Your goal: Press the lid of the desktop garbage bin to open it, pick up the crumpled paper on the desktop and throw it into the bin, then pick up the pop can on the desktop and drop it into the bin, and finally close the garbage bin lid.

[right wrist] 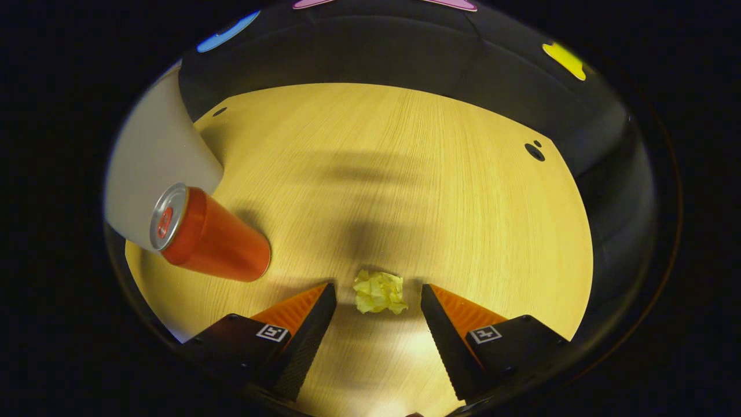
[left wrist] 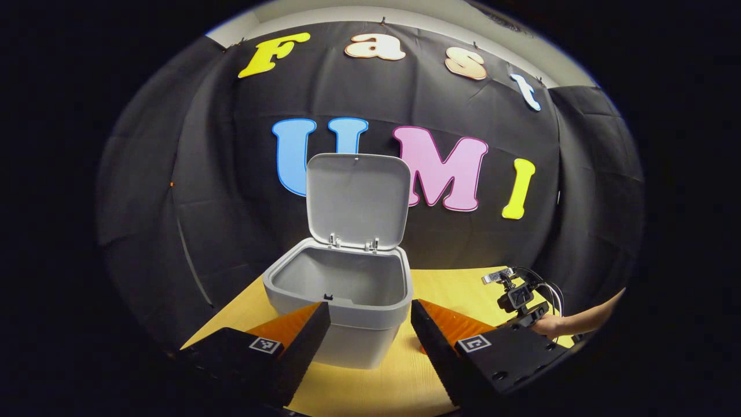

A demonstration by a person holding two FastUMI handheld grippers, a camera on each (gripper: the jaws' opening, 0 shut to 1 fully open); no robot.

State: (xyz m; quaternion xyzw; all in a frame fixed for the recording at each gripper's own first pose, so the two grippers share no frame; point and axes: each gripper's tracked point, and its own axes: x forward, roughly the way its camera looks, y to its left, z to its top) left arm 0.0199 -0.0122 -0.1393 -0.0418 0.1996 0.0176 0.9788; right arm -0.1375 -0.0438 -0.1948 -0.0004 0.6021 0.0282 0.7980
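I am working over a pale yellow wood-grain surface [right wrist: 405,174] with fine straight grain and a few small dark holes near its far edge; black cloth hangs as the booth's wall behind it, creased in soft folds, with a strip of light wall above.

In the left gripper view, my left gripper [left wrist: 370,315] has its fingers spread wide and holds nothing. The grey plastic desktop garbage bin [left wrist: 347,318] stands straight ahead at 12 o'clock, its front wall between the two fingertips with a gap at each side as far as I can tell. The bin is a square tub with rounded corners, a thick rolled rim and a matte finish. Its lid [left wrist: 357,200] stands upright at the back on two small hinges, so the bin is open, and the part of the inside that I can see looks bare. At 3 o'clock in this view I see the right gripper [left wrist: 518,298], farther off, with cables looping from it and a hand [left wrist: 547,325] and forearm behind it; I cannot tell its finger gap from here.

In the right gripper view, the right gripper's fingers are wide apart with nothing in their grip. The crumpled paper [right wrist: 379,291], a small yellow wad with sharp creases, lies on the surface at 12 o'clock between the two fingertips, touching neither. The pop can [right wrist: 208,234], smooth red metal with a silver top, is at 10 o'clock, well apart from the paper, just beside the bin's grey wall.
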